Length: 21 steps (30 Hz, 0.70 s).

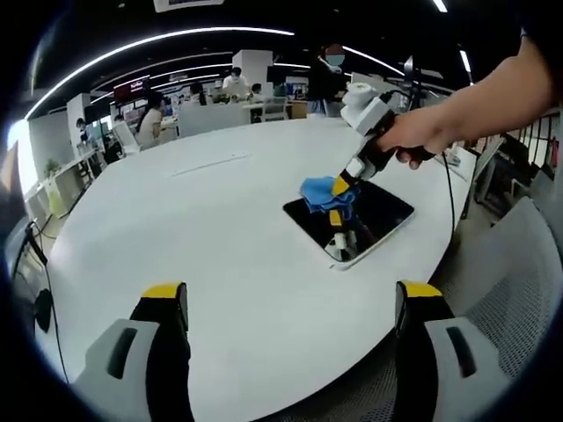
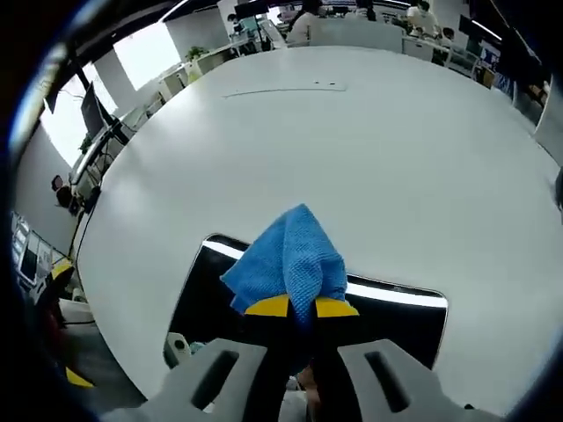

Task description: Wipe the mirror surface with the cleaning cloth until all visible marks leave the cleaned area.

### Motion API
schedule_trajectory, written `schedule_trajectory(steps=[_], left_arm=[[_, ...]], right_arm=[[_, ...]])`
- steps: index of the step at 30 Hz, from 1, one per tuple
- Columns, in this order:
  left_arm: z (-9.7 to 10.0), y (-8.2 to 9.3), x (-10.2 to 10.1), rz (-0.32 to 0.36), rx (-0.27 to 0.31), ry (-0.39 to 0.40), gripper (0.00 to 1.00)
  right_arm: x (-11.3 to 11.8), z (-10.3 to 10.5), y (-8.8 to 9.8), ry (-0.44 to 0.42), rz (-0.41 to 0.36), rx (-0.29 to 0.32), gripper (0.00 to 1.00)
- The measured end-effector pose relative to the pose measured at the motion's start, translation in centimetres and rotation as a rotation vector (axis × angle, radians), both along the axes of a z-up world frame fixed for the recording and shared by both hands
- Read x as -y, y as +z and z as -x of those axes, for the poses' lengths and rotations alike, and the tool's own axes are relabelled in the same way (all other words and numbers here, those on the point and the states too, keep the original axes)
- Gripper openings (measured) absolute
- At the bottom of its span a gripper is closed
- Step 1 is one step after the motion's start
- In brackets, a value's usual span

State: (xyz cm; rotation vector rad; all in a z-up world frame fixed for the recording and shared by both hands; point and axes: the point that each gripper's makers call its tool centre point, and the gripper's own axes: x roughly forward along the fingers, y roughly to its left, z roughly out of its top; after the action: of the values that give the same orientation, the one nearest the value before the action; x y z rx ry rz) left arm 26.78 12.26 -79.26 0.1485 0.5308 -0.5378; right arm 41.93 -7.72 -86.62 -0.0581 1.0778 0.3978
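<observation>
A dark rectangular mirror (image 1: 378, 218) with a white frame lies flat on the white round table (image 1: 220, 237), near its right edge. A person's hand holds my right gripper (image 1: 345, 183) above it, shut on a blue cleaning cloth (image 1: 324, 195) that rests on the mirror's left part. In the right gripper view the blue cloth (image 2: 290, 264) bunches out past the yellow-tipped jaws of my right gripper (image 2: 302, 307), over the mirror (image 2: 391, 321). My left gripper (image 1: 295, 294) stands open in the foreground, well short of the mirror, with nothing between its jaws.
A grey mesh chair (image 1: 519, 290) sits at the table's right edge. Desks, monitors and several people (image 1: 236, 83) fill the office behind the table. A thin seam (image 2: 281, 89) crosses the table's far side.
</observation>
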Motion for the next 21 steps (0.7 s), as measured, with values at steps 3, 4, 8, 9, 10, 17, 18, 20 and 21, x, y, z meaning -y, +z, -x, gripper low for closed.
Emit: schedule_trajectory(steps=[3, 4, 8, 9, 10, 17, 18, 20, 21], left_arm=[[0.00, -0.03, -0.05, 0.000, 0.000, 0.001, 0.97], [0.00, -0.05, -0.05, 0.000, -0.001, 0.000, 0.97], [0.04, 0.01, -0.04, 0.000, 0.002, -0.002, 0.97], [0.08, 0.09, -0.06, 0.002, 0.004, 0.000, 0.97], [0.08, 0.10, -0.11, 0.001, 0.004, 0.002, 0.97], [0.02, 0.00, -0.30, 0.000, 0.004, 0.006, 0.97], [0.01, -0.02, -0.30, 0.000, 0.004, 0.006, 0.97], [0.07, 0.01, -0.23, -0.002, 0.001, 0.004, 0.97], [0.05, -0.02, -0.25, -0.002, 0.000, 0.005, 0.97]], right_arm=[[0.04, -0.01, -0.03, -0.011, -0.007, -0.001, 0.02], [0.00, 0.01, -0.02, -0.012, -0.005, 0.001, 0.02], [-0.14, -0.31, -0.01, -0.011, 0.002, 0.019, 0.02], [-0.15, -0.30, 0.00, -0.014, 0.000, 0.019, 0.02], [-0.09, -0.34, -0.01, -0.012, 0.001, 0.019, 0.02], [-0.17, -0.29, -0.05, -0.003, -0.008, 0.022, 0.02], [-0.18, -0.28, -0.05, -0.004, -0.010, 0.020, 0.02], [-0.16, -0.28, -0.06, -0.003, -0.010, 0.021, 0.02], [-0.15, -0.27, -0.06, -0.002, -0.009, 0.022, 0.02]])
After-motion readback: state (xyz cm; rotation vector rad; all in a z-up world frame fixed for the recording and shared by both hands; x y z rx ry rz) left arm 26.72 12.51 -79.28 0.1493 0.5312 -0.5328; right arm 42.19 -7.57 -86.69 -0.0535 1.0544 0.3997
